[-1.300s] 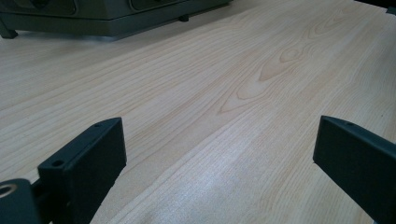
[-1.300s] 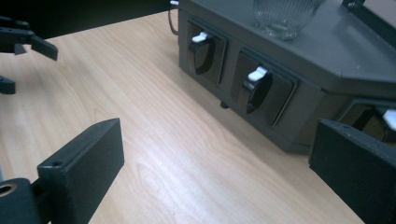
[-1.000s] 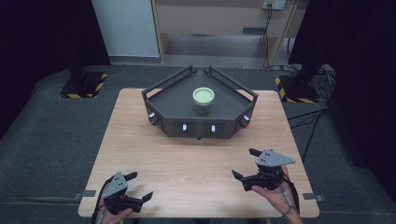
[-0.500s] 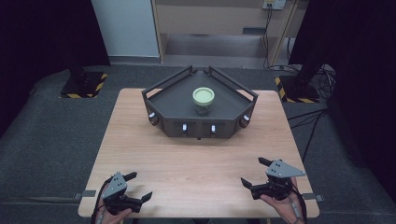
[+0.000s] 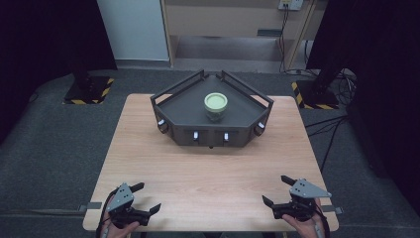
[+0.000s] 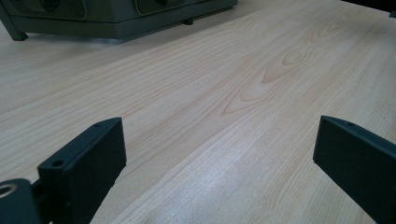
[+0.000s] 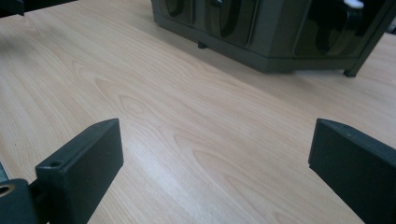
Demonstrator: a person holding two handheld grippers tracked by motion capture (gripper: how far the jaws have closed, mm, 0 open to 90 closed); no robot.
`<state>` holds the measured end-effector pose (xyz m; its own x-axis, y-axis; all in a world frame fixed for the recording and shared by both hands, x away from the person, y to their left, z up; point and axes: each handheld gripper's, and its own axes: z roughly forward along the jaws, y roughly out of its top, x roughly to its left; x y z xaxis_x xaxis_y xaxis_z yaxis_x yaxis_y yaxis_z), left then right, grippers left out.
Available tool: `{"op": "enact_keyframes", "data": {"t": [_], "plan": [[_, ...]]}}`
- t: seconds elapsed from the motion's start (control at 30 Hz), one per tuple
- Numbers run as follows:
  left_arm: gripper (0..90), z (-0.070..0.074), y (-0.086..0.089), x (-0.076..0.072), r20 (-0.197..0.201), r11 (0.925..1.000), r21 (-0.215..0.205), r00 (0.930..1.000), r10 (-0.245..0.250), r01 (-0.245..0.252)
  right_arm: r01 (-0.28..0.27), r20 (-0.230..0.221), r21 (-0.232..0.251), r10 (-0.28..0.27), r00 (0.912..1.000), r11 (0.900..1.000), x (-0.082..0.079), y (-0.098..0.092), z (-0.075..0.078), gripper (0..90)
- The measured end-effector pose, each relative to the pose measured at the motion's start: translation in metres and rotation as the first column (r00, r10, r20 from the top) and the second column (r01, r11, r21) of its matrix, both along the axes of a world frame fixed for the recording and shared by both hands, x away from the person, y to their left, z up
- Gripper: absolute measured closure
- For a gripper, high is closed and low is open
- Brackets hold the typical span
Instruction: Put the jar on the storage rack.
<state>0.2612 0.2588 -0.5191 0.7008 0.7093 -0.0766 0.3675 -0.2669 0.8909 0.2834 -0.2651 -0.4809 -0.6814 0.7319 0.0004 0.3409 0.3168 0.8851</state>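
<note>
both my grippers, left (image 5: 144, 198) and right (image 5: 278, 190), gaping wide, empty | green cup (image 5: 216, 106) on tray (image 5: 181, 111) looks light, rigid, maybe slick | I'd pinch its rim

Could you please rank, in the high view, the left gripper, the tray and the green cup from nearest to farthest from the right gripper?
1. The left gripper, across the table's near edge from the right gripper.
2. The tray, at the table's far middle.
3. The green cup, inside the tray, toward its back.
</note>
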Motion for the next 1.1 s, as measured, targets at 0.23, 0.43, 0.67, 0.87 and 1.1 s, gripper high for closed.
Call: {"op": "enact_keyframes", "data": {"t": [0.23,0.43,0.67,0.87,1.1], "plan": [[1.3,0.0,0.001,0.0,0.001,1.0,-0.001,1.0,0.003,-0.003,0.017,-0.021,0.008,-0.017,0.9996,1.0,-0.005,-0.007,-0.017,3.0],[1.3,0.001,0.001,0.0,0.003,1.0,-0.004,1.0,0.001,-0.001,0.025,-0.026,0.019,-0.024,0.9994,1.0,-0.005,-0.01,-0.025,3.0],[1.3,0.001,0.001,0.0,0.005,1.0,-0.006,1.0,-0.002,0.002,0.016,-0.03,0.027,-0.015,0.9994,0.999,-0.005,-0.01,-0.03,3.0],[1.3,0.001,0.001,-0.001,0.009,0.9999,-0.013,0.9999,-0.008,0.008,0.004,-0.026,0.028,-0.003,0.9997,1.0,-0.006,-0.01,-0.033,3.0],[1.3,0.001,0.0,-0.001,0.012,0.9999,-0.011,0.9999,-0.012,0.012,-0.008,-0.028,0.013,0.008,0.9996,1.0,-0.005,-0.008,-0.037,3.0]]}}
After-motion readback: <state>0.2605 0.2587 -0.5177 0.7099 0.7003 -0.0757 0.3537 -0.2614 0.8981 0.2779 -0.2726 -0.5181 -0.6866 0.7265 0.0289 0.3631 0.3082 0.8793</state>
